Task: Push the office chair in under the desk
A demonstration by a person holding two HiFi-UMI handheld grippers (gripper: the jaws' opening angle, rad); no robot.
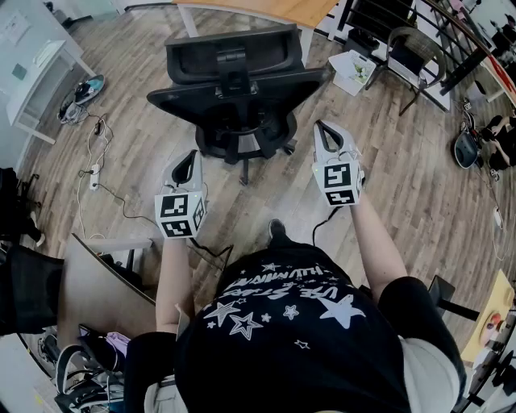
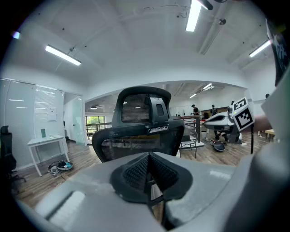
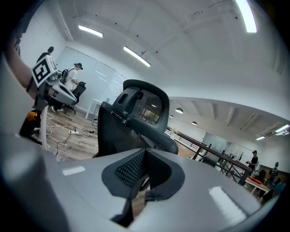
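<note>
A black mesh-backed office chair [image 1: 235, 89] stands on the wood floor with its back turned to me, in front of a wooden desk [image 1: 266, 11] at the top of the head view. My left gripper [image 1: 189, 158] is shut and empty, a short way behind the chair's left side. My right gripper [image 1: 324, 129] is also shut and empty, just off the backrest's right edge, not touching it. In the left gripper view the chair's back and headrest [image 2: 141, 122] fill the middle beyond the shut jaws. The chair [image 3: 131, 122] appears the same way in the right gripper view.
A white table [image 1: 40, 77] stands at the left with cables and a power strip [image 1: 95, 173] on the floor nearby. A metal-framed chair [image 1: 407, 56] and black railing stand at the right. A brown desk corner [image 1: 97, 282] lies close at my lower left. People stand far off.
</note>
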